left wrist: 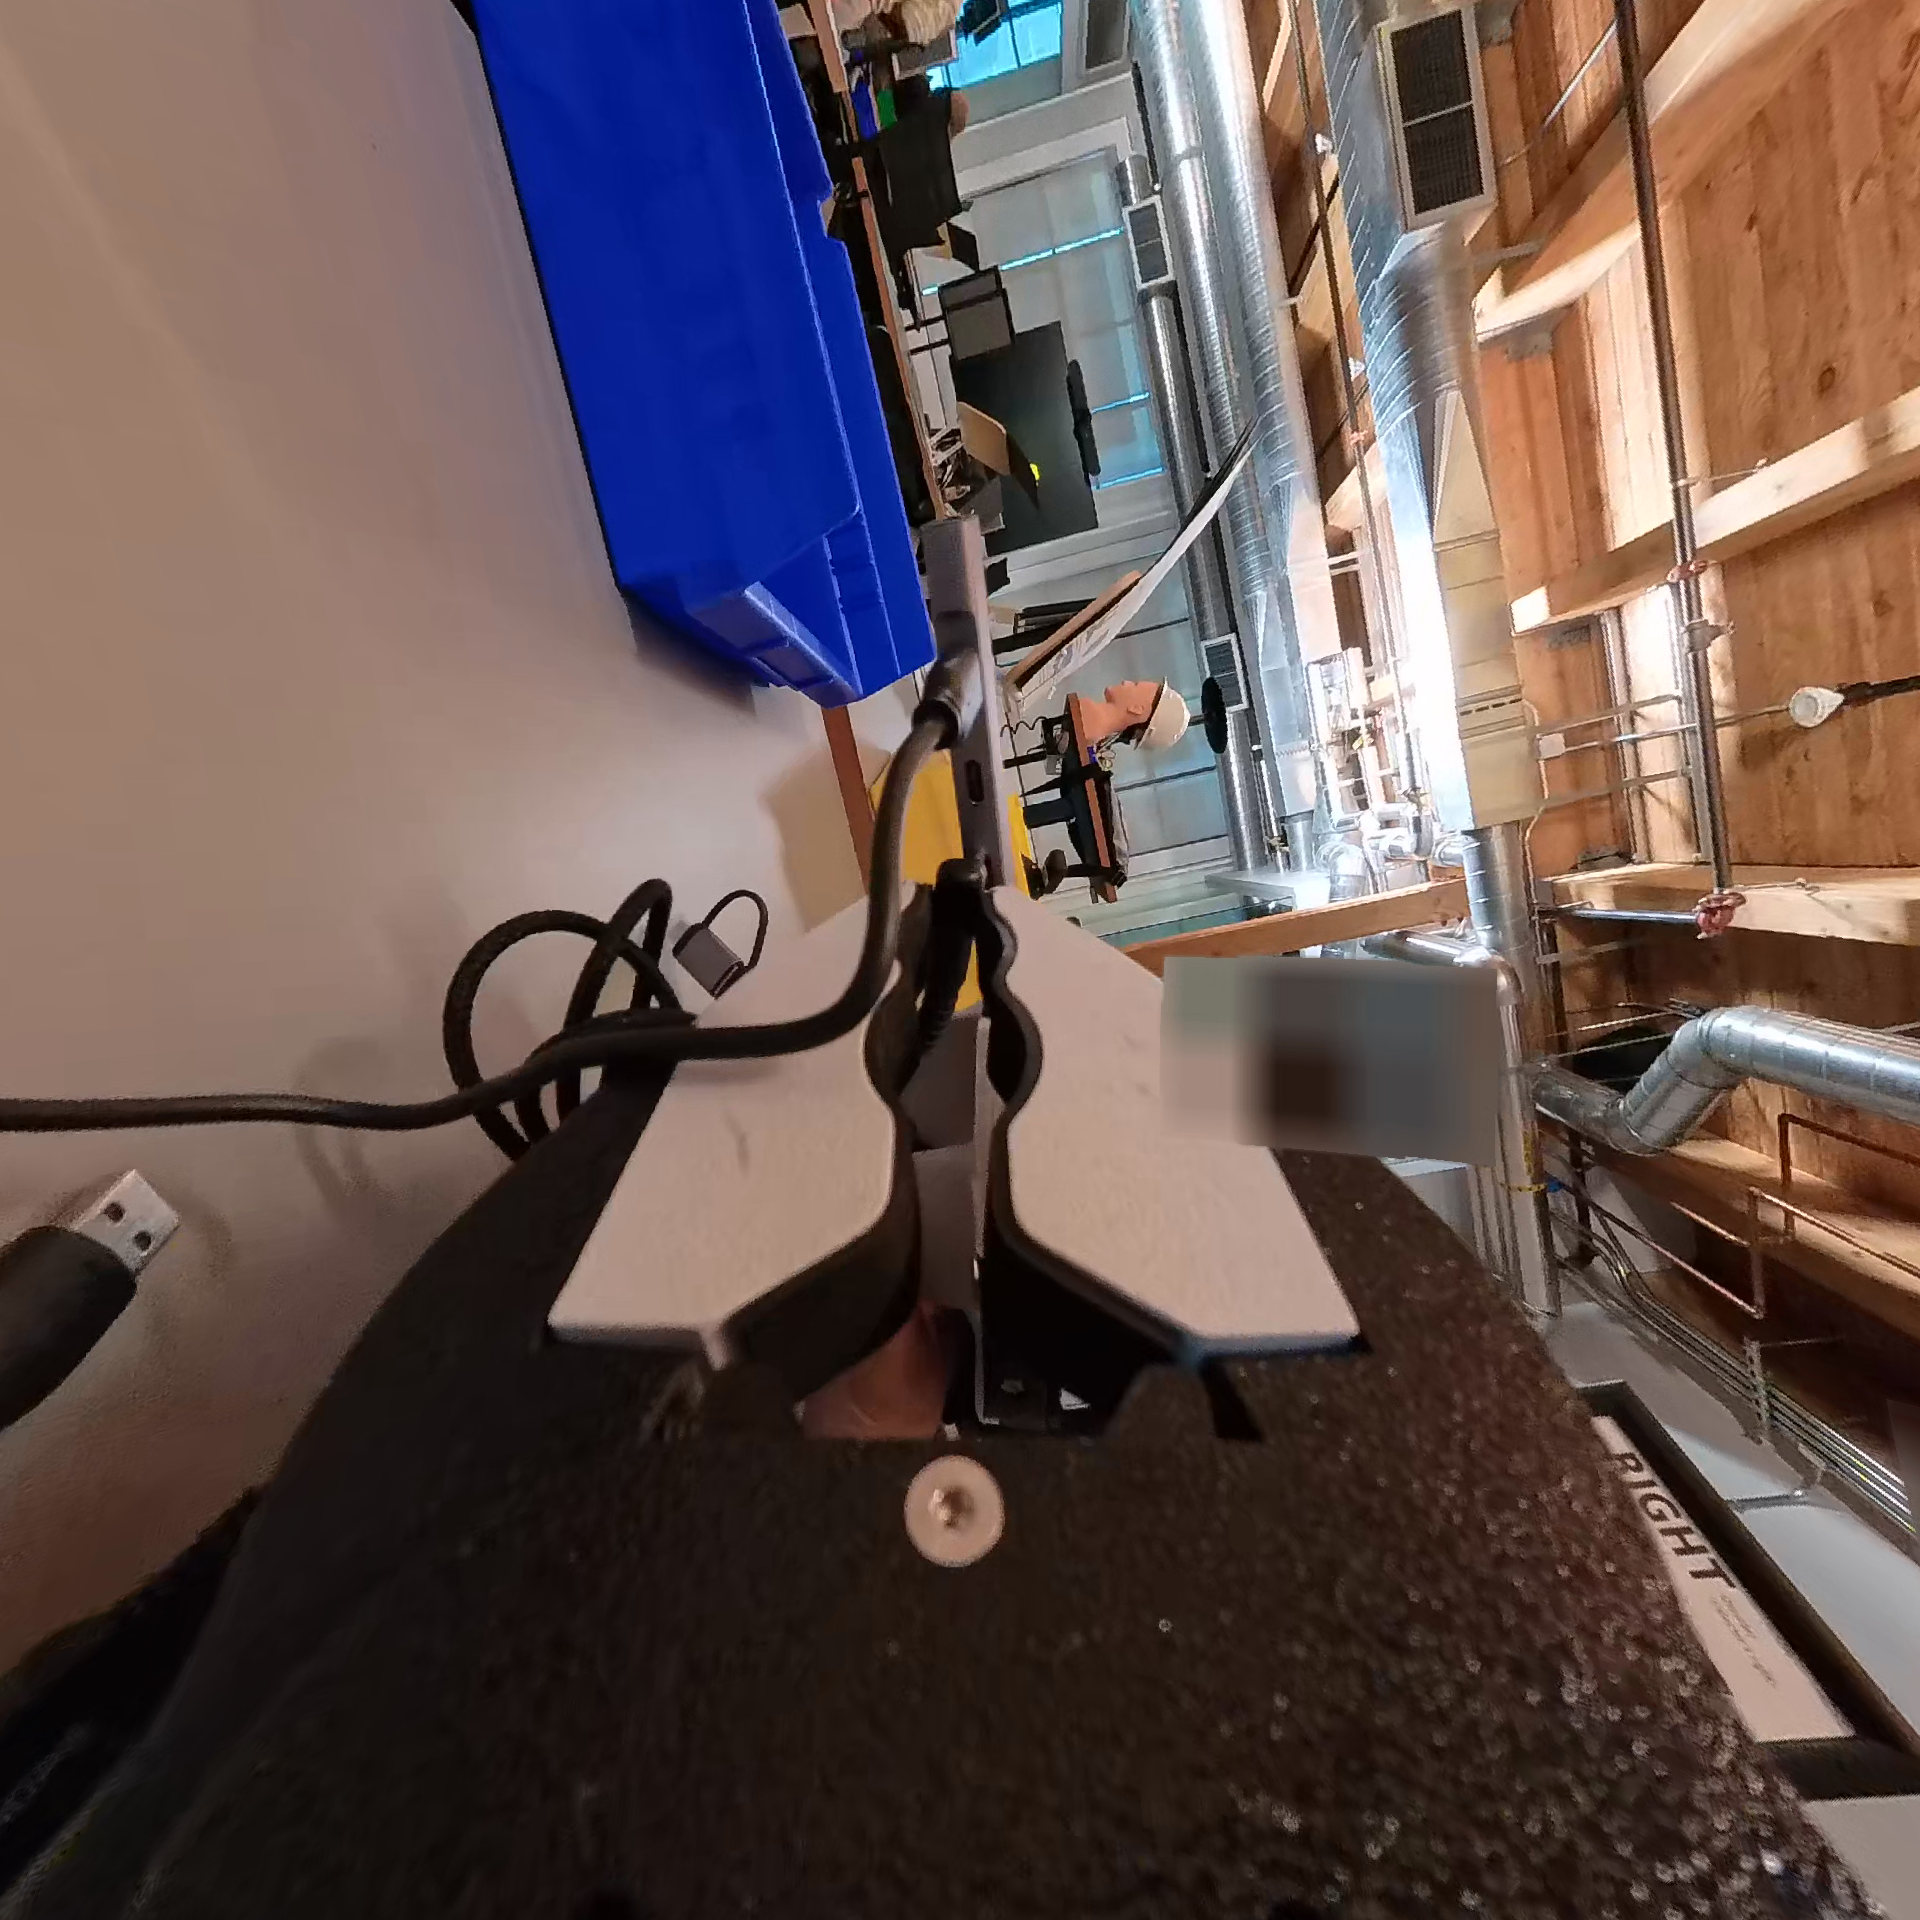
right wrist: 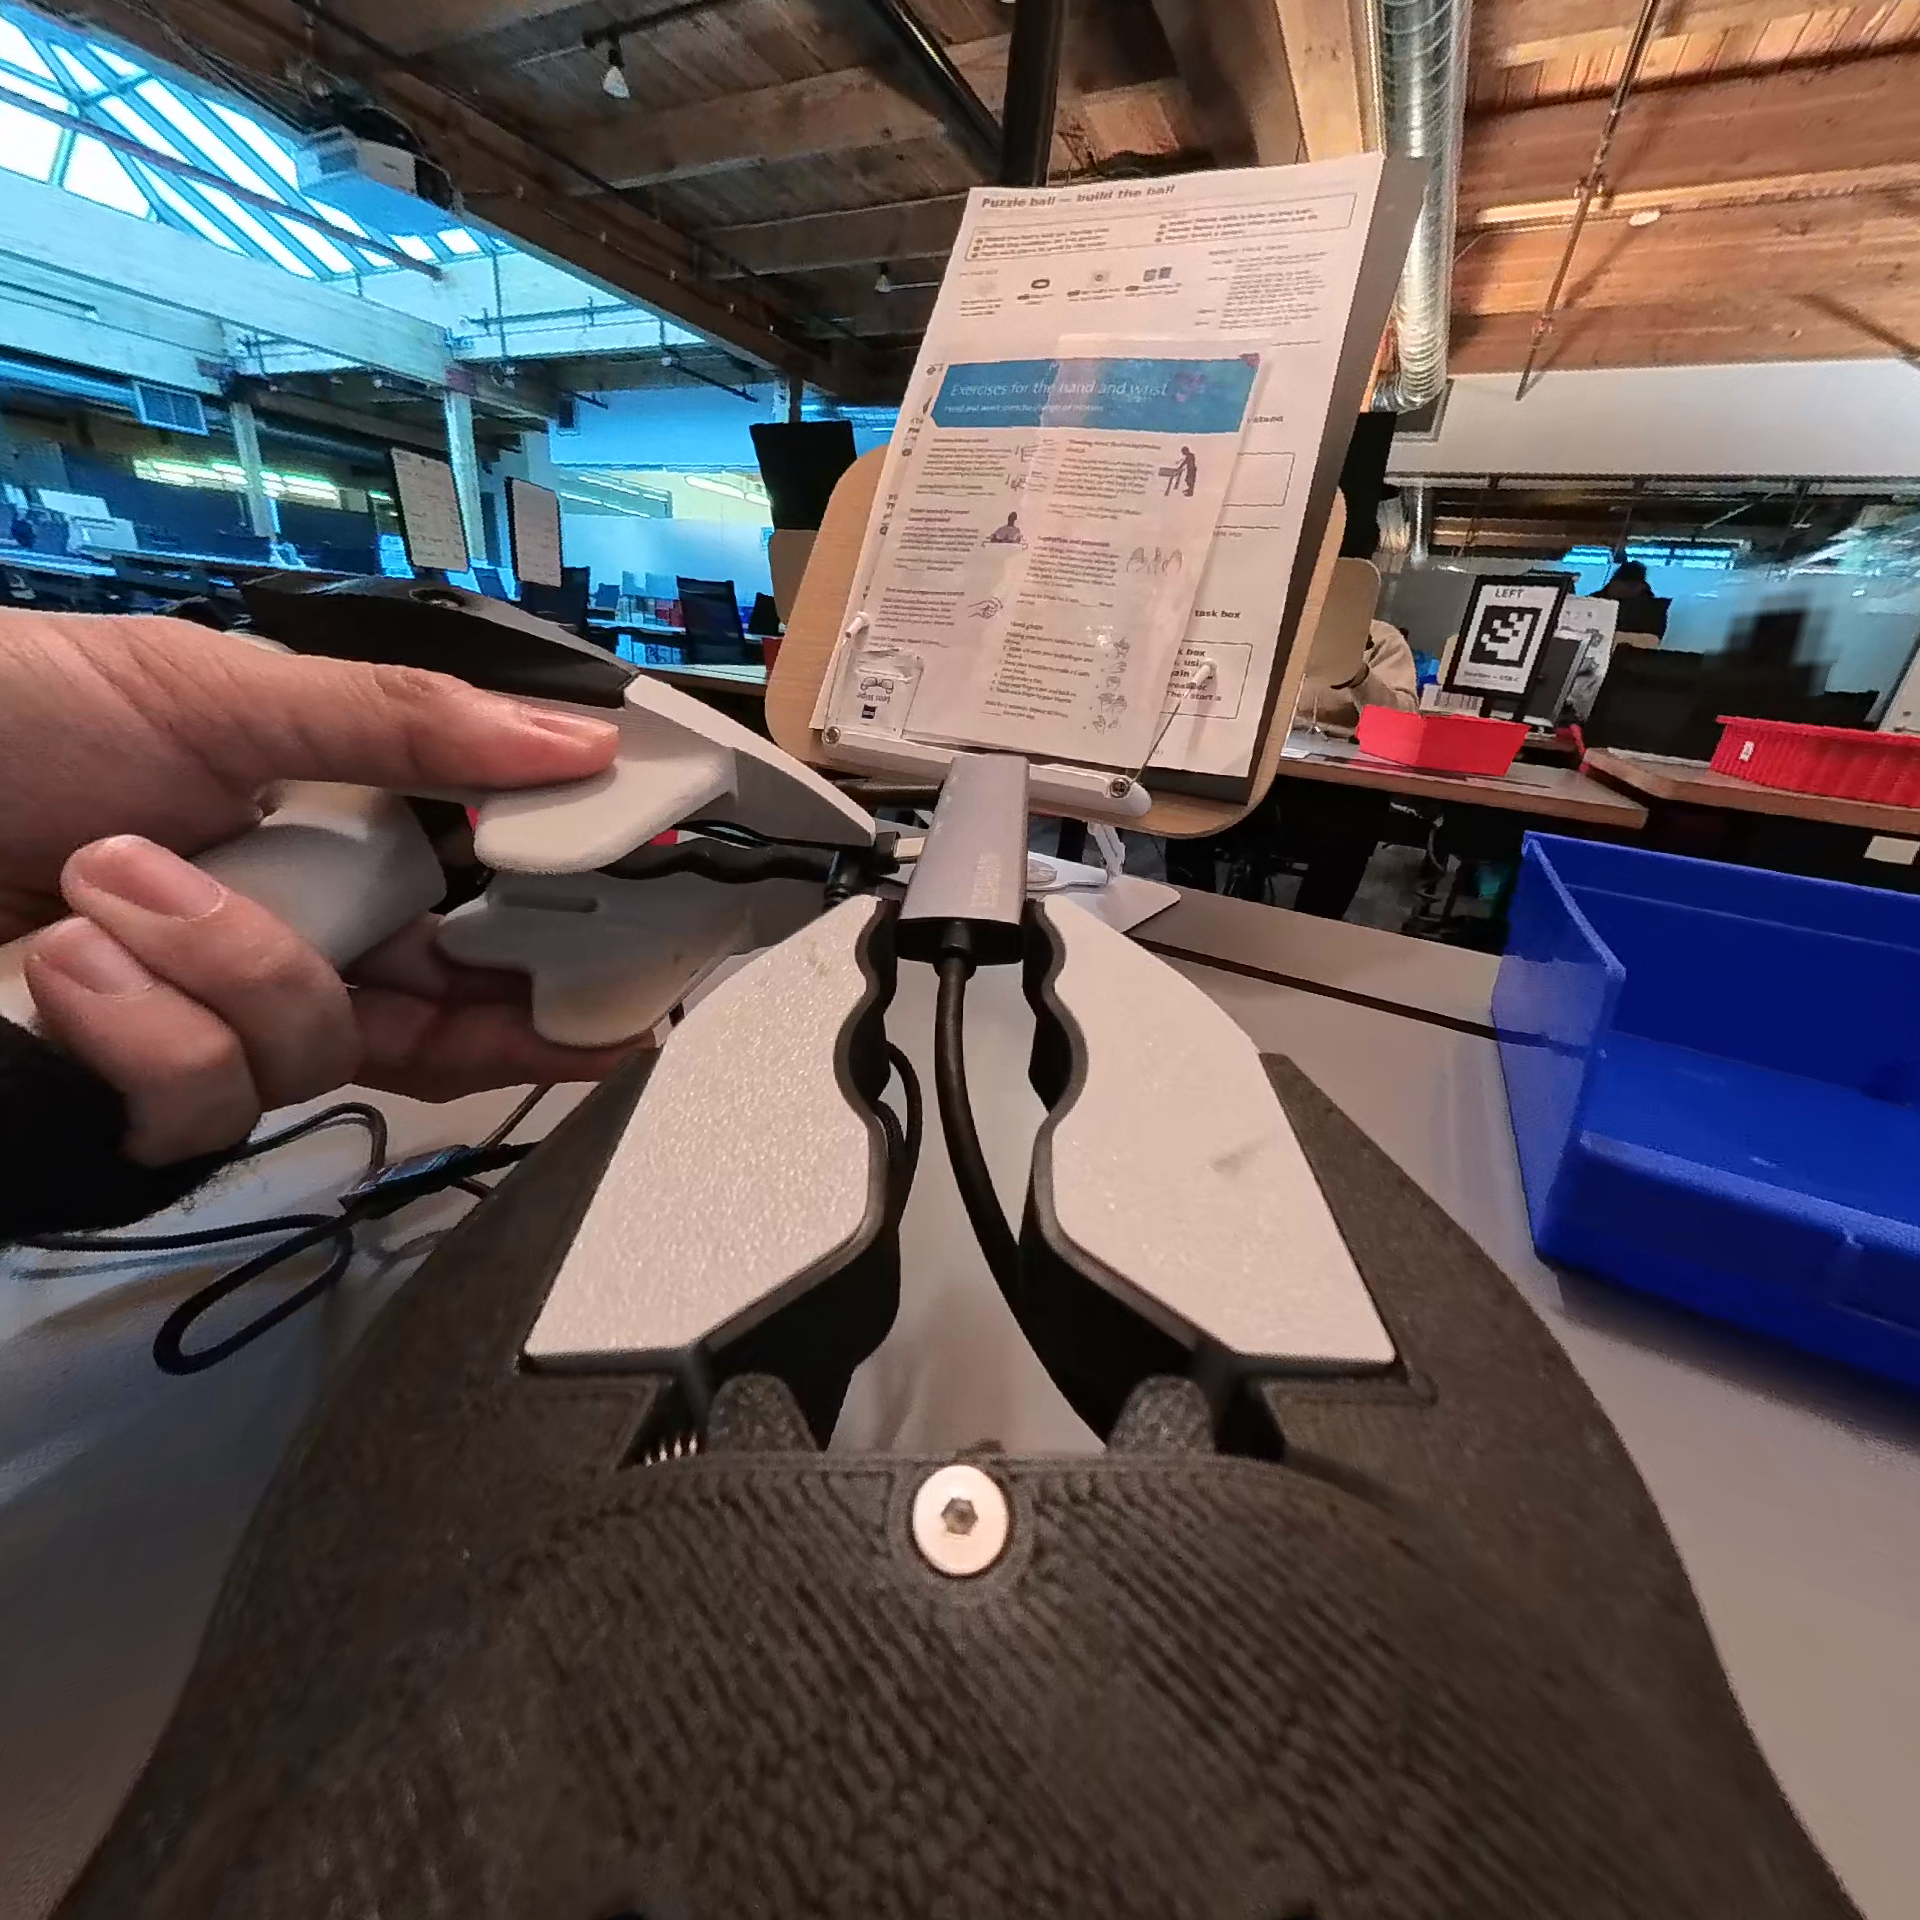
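My right gripper (right wrist: 961, 920) is shut on the lower end of a grey USB hub (right wrist: 971, 831) and holds it upright above the table; the hub's black cable (right wrist: 961, 1091) hangs back between the fingers. My left gripper (left wrist: 961, 894) is shut on the plug end of a black braided cable (left wrist: 561, 1018), with the plug's tip against the hub's side (left wrist: 966, 675). The left gripper also shows in the right wrist view (right wrist: 862, 831), coming in from the left with a hand (right wrist: 260, 810) around it. The braided cable's other grey plug (left wrist: 712, 951) lies loose on the table.
A blue bin (right wrist: 1714, 1091) stands on the grey table (right wrist: 1351, 997) at the right. A paper stand (right wrist: 1049, 520) is just behind the hub. A USB-A plug (left wrist: 130, 1216) and thin cable loops (right wrist: 208, 1340) lie near the left gripper. Red trays (right wrist: 1444, 738) sit on far desks. Less than 4 cm separates the two grippers' tips.
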